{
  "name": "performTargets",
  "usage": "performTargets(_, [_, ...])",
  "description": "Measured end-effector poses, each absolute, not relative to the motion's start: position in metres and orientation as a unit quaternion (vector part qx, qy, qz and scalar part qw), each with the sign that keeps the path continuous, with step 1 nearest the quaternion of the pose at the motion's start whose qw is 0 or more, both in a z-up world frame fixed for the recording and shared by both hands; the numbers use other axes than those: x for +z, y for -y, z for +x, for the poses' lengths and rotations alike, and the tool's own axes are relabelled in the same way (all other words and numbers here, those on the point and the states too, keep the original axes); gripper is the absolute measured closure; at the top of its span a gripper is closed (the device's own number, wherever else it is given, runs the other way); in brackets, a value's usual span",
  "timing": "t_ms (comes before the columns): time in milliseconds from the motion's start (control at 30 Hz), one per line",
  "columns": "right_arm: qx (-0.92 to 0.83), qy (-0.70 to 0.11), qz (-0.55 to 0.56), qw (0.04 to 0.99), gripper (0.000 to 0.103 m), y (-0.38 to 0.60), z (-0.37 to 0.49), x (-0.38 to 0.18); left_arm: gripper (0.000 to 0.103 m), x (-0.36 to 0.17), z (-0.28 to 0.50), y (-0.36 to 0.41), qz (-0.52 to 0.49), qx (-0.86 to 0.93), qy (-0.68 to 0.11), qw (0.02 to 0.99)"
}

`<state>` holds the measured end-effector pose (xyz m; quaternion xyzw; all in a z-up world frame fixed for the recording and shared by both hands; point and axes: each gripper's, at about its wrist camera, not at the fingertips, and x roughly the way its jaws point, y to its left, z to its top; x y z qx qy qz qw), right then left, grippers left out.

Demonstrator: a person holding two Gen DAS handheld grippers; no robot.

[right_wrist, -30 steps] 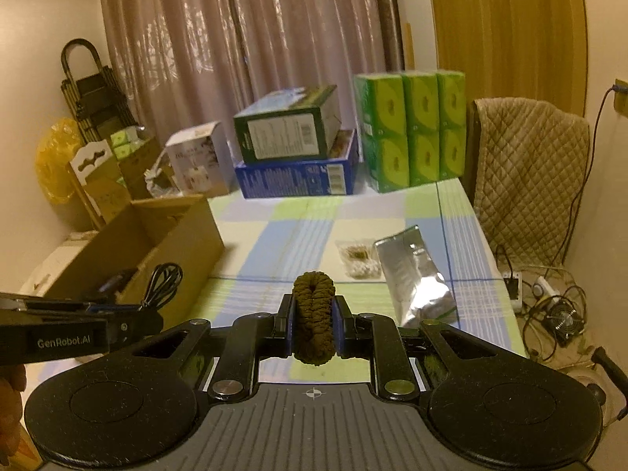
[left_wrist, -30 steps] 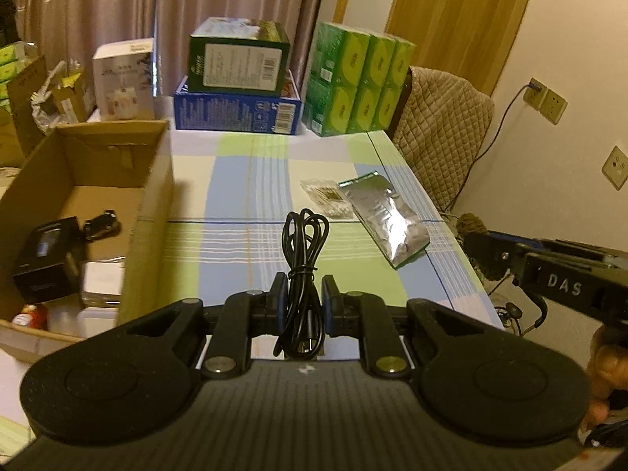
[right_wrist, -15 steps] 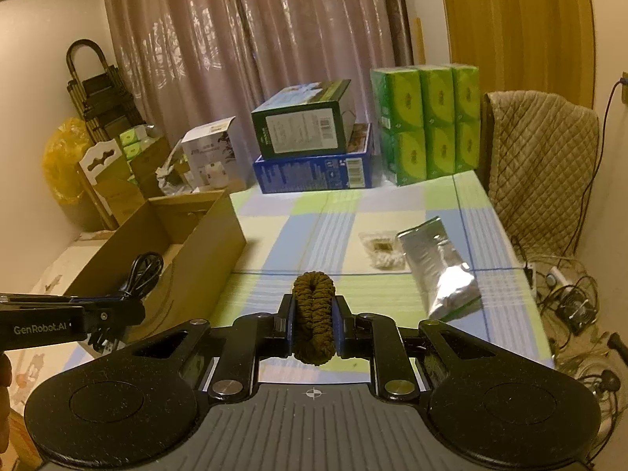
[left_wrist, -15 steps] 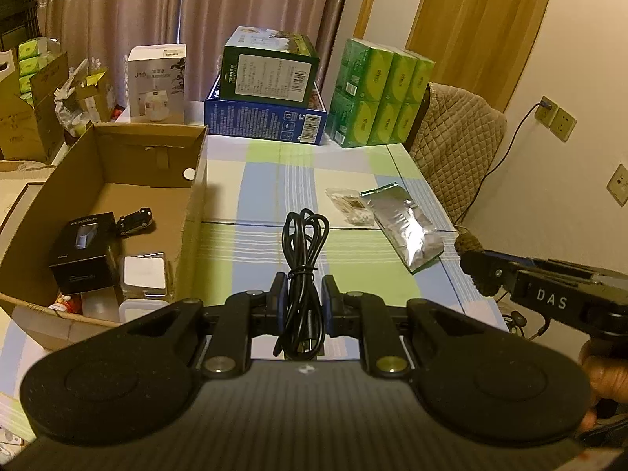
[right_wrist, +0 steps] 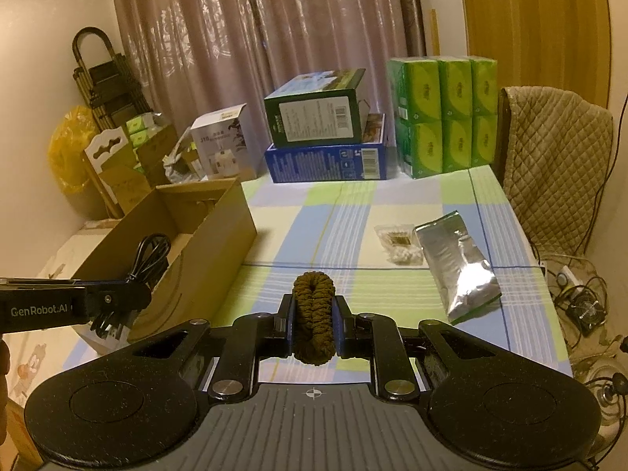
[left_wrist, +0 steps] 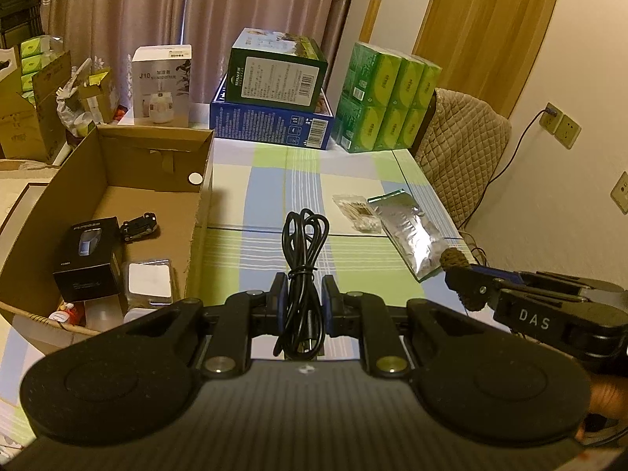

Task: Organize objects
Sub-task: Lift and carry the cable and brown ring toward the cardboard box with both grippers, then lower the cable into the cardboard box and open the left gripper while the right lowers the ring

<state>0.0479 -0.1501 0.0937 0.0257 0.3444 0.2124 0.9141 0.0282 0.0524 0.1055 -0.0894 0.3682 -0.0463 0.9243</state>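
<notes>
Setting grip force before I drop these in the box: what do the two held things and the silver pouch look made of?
Cable: black rubbery plastic, smooth with a slight sheen, bundled in loops. Hair tie: brown fabric, matte and ruffled, looks soft and squashy. Pouch: crinkled metallic foil or foil-look plastic, shiny with sharp creases. Box: plain brown cardboard, matte.

Mauve curtains (right_wrist: pixel 243 59), wooden door (left_wrist: pixel 482 31), cream wall (left_wrist: pixel 569 204), quilted chair (right_wrist: pixel 557 165), plaid-clothed table (right_wrist: pixel 353 216), dim warm light

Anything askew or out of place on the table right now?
Nothing spilled or damaged. Only a silver foil pouch and a small clear packet lie loose and skewed on the checked tablecloth, outside the cardboard box.
</notes>
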Motion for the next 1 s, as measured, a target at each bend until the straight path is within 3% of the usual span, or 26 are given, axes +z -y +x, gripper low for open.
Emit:
performTargets(467, [0.238,-0.352,0.036,0.905,0.087,0.128,0.054,0.089,0.089,0.113,0.028,-0.072,-0.089,-0.037,-0.362,0.927])
performTargets(1000, [0.348,-0.351,0.022,0.869,0.087,-0.004,0.073,0.093,0.089,0.13,0.02,-0.212,-0.077,0.075,-0.364,0.925])
